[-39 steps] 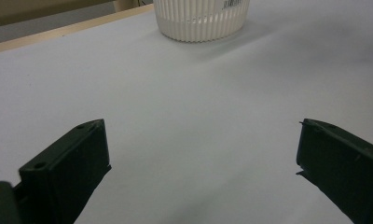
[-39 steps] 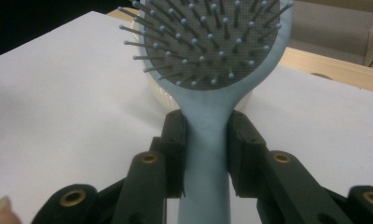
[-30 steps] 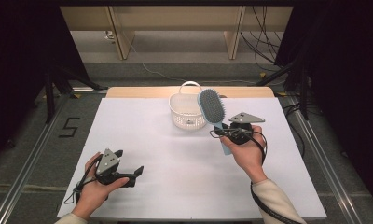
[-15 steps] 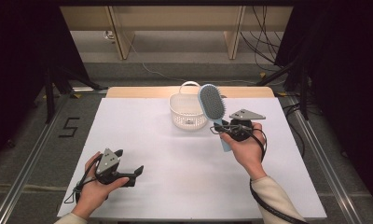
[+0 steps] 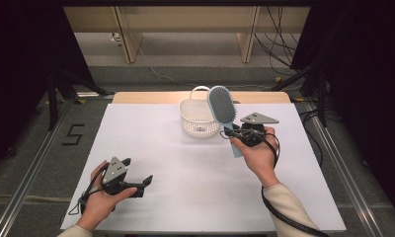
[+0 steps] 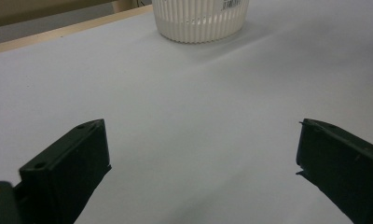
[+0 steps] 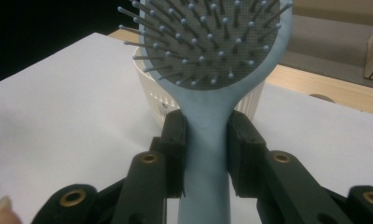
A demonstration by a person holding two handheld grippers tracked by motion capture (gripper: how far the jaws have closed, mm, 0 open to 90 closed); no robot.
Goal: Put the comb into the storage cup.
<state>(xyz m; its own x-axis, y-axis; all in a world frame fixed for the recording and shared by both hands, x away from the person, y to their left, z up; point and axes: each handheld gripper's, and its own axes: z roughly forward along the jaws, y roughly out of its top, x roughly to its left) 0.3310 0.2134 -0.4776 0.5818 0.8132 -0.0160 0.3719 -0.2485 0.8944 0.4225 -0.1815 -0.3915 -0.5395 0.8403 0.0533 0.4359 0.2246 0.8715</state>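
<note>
Hairbrush (image 5: pixel 222 105) stands upright in the right gripper (image 5: pixel 240 134), its handle clamped between the jaws, head just beside the white basket (image 5: pixel 198 123). Left gripper (image 5: pixel 136 178) rests gaping on the table (image 5: pixel 185 168), well apart

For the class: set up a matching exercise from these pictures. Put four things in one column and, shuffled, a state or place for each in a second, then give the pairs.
Things:
1. hairbrush
2. basket
3. left tool
4. right tool

States:
A. open, nothing between its jaws
B. standing on the table, white and ribbed
C. clamped on a light blue handle
D. held up, bristle head uppermost

Pairs: 1-D, 2-B, 3-A, 4-C
</note>
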